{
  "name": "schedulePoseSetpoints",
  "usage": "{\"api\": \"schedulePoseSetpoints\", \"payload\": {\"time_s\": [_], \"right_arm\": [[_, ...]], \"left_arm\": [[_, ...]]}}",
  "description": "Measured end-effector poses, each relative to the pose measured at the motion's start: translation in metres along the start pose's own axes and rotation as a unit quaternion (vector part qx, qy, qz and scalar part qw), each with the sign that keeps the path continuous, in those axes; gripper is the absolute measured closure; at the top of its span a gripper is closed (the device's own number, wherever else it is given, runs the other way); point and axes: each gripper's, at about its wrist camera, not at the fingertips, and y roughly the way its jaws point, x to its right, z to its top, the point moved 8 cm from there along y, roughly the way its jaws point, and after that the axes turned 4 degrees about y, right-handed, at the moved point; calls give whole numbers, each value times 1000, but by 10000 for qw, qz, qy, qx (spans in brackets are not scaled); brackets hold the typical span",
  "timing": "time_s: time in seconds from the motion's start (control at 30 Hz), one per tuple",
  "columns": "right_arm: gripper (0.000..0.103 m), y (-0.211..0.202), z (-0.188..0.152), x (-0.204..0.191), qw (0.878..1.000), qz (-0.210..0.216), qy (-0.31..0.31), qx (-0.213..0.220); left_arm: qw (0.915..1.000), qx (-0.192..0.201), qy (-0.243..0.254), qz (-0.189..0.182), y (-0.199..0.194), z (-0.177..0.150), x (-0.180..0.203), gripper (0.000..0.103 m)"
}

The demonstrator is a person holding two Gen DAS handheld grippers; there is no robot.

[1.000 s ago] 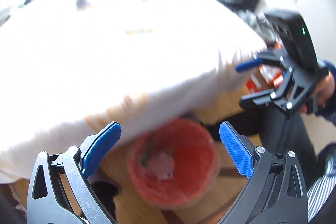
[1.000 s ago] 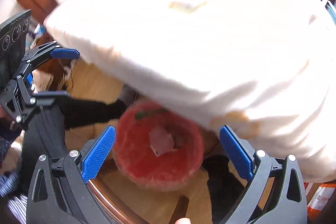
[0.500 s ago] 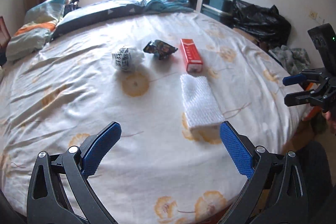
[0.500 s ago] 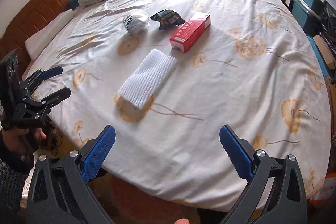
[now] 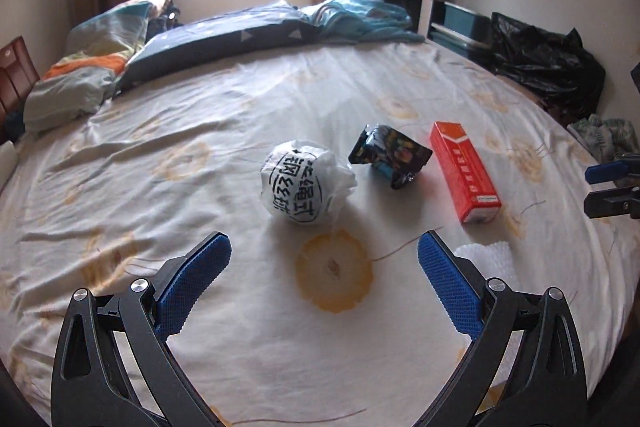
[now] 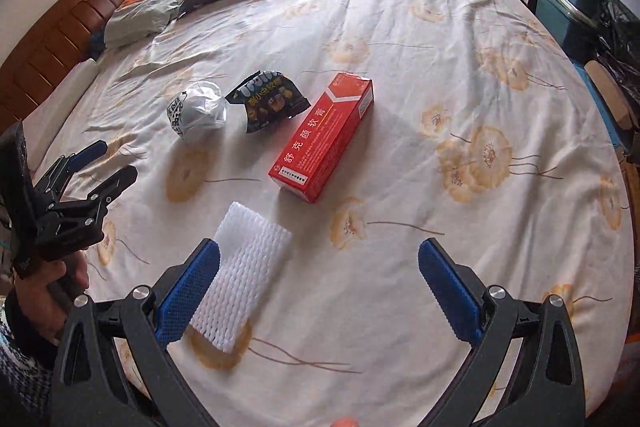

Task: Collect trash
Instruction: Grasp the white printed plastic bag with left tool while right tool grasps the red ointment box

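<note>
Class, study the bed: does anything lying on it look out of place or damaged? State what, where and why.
Four bits of litter lie on the bedsheet: a crumpled white wrapper, a torn-open snack packet, a red carton and a foam net sleeve. None belongs on a bed.

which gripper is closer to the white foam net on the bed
Right. The right gripper hovers open just over the foam net, its left finger overlapping it. The left gripper is off to the net's left, aimed at the crumpled white bag.
</note>
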Motion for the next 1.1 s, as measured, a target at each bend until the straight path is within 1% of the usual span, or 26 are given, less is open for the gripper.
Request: {"api": "schedulePoseSetpoints", "payload": {"time_s": [0.17, 0.33, 0.43, 0.47, 0.53, 0.57, 0.6, 0.63, 0.77, 0.9, 1.03, 1.1], "right_arm": [[5, 23, 25, 0, 9999, -50, 89, 1], [5, 45, 46, 0, 9996, -57, 284, -34], [5, 57, 55, 0, 9993, -94, 361, -73], [5, 61, 58, 1, 9991, -120, 386, -81], [5, 67, 63, 1, 9990, -204, 378, -85], [5, 70, 66, 1, 9989, -238, 384, -84], [5, 74, 68, 1, 9988, -270, 398, -95], [5, 77, 70, 1, 9986, -287, 424, -117], [5, 92, 73, -1, 9979, -314, 533, -211], [5, 108, 76, -3, 9963, -390, 676, -362], [5, 118, 80, -5, 9949, -468, 792, -425], [5, 120, 83, -8, 9958, -549, 625, -391]], "left_arm": [[9997, -65, 227, 8, 40, 16, -1, 6], [9995, -179, 250, 0, 76, 25, -3, 6], [9996, -187, 170, -130, 93, 28, -4, 6], [9996, -155, 166, -163, 97, 30, -5, 7], [9997, -153, 158, -132, 103, 31, -7, 16], [9996, -235, 123, -134, 107, 29, -9, 33], [9994, -294, 77, -165, 111, 27, -10, 43], [9994, -286, 44, -201, 111, 26, -10, 44], [9994, -287, 39, -209, 110, 25, -12, 54], [9994, -264, 28, -204, 103, 24, -14, 57], [9995, -118, -125, -283, 79, 22, -16, 59], [9991, 16, -261, -343, 59, 20, -17, 59]]}}
